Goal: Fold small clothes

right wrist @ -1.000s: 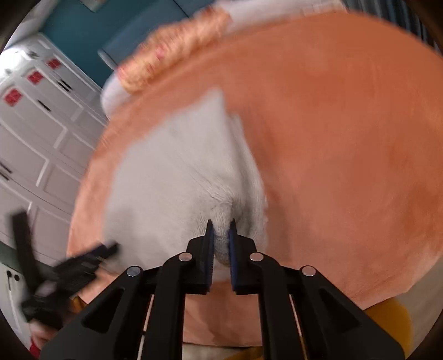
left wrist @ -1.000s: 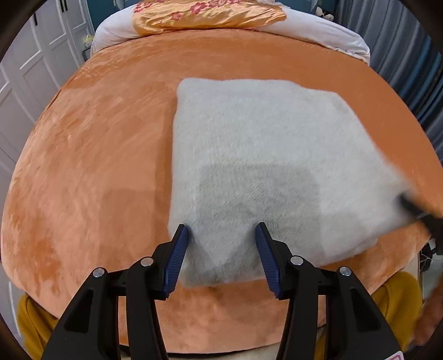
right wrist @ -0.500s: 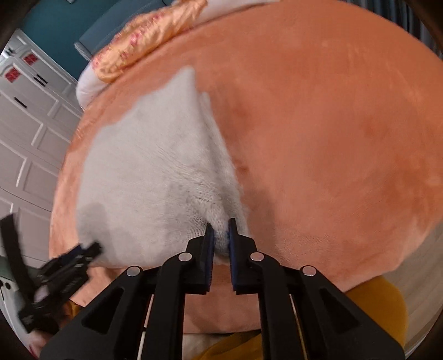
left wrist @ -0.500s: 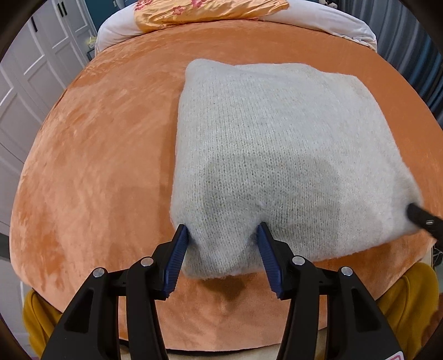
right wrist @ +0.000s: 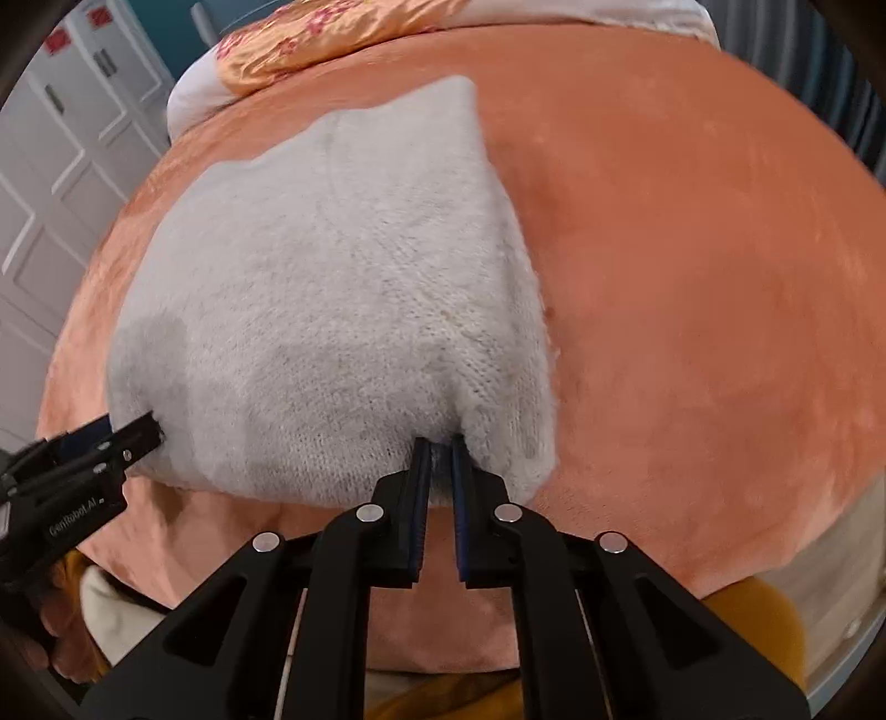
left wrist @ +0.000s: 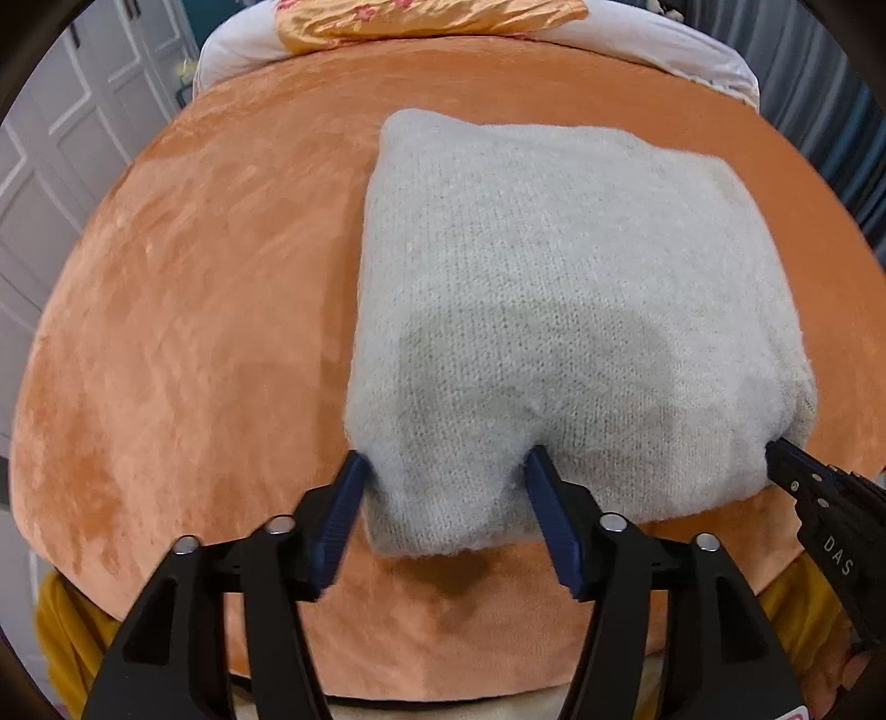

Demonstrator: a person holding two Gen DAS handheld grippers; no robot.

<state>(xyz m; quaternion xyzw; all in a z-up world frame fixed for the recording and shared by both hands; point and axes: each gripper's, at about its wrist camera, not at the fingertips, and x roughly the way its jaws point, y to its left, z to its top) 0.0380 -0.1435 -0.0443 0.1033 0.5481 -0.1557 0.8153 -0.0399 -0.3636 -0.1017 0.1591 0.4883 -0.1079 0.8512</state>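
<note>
A pale grey knitted garment [left wrist: 554, 288] lies folded in a rough rectangle on the orange velvet bed cover [left wrist: 194, 310]. My left gripper [left wrist: 446, 462] is open, its blue-padded fingers straddling the garment's near left corner. My right gripper [right wrist: 438, 443] is shut on the garment's near right corner [right wrist: 487, 410], pinching the knit between its pads. The right gripper also shows at the right edge of the left wrist view [left wrist: 775, 451], and the left gripper shows at the left of the right wrist view [right wrist: 138, 429].
An orange floral pillow [left wrist: 421, 14] on white bedding [left wrist: 664, 39] lies at the far end of the bed. White panelled cupboard doors [left wrist: 61, 166] stand to the left. Dark curtains [left wrist: 847, 127] hang to the right. The bed's near edge is just below the grippers.
The garment has been drawn toward the near edge of the bed and settled flat. My right gripper stays shut on its corner. My left gripper stays open around the other corner.
</note>
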